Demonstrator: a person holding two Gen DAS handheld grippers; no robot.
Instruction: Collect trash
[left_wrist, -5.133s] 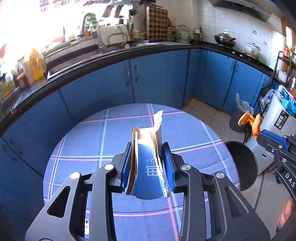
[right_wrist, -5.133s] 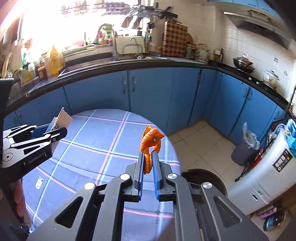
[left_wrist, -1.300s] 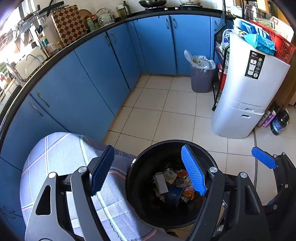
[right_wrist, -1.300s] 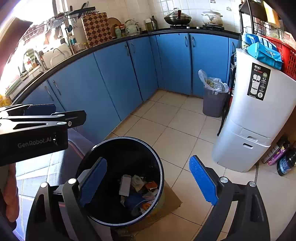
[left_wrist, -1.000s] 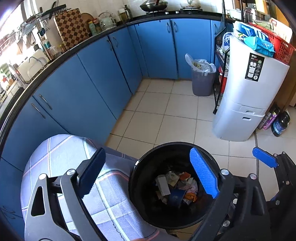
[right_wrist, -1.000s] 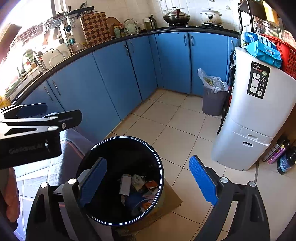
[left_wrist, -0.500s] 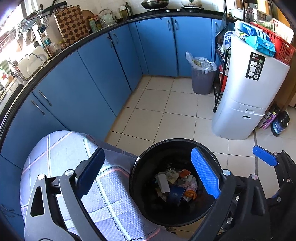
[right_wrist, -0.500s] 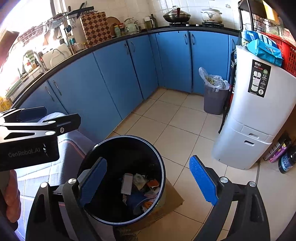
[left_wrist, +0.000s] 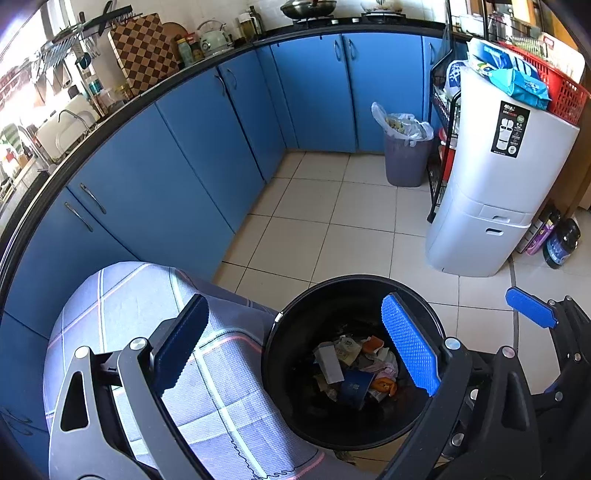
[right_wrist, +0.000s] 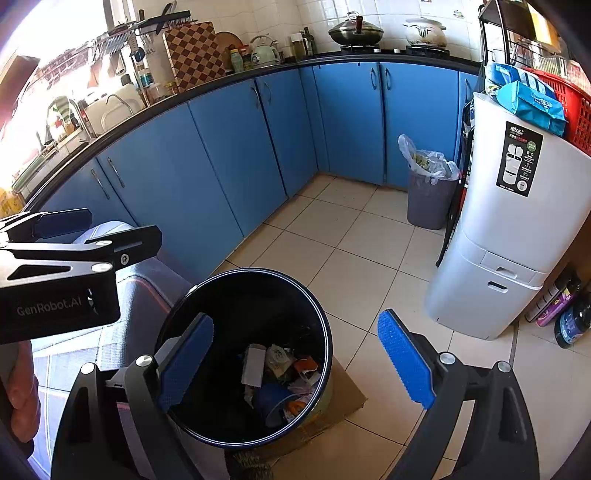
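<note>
A round black trash bin (left_wrist: 295, 317) stands on the floor beside the table; it also shows in the right wrist view (right_wrist: 207, 291). Inside lie mixed trash: a blue torn paper cup (left_wrist: 354, 386), orange peel (left_wrist: 384, 386) and white paper scraps (right_wrist: 255, 363). My left gripper (left_wrist: 295, 341) is open and empty, over the bin's near rim and the table edge. My right gripper (right_wrist: 295, 360) is open and empty, above the bin's right side. The left gripper shows at the left in the right wrist view (right_wrist: 81, 240).
A round table with a blue plaid cloth (left_wrist: 122, 295) is left of the bin. Blue cabinets (left_wrist: 207, 147) curve behind. A grey lined bin (left_wrist: 406, 158), a white appliance (left_wrist: 495, 192) and bottles (left_wrist: 557, 243) stand on the tiled floor. Cardboard (right_wrist: 347, 402) lies under the black bin.
Five seconds ago the left gripper held the torn blue cup and the right held the orange peel; both now lie in the bin. Over the last second both open grippers barely moved.
</note>
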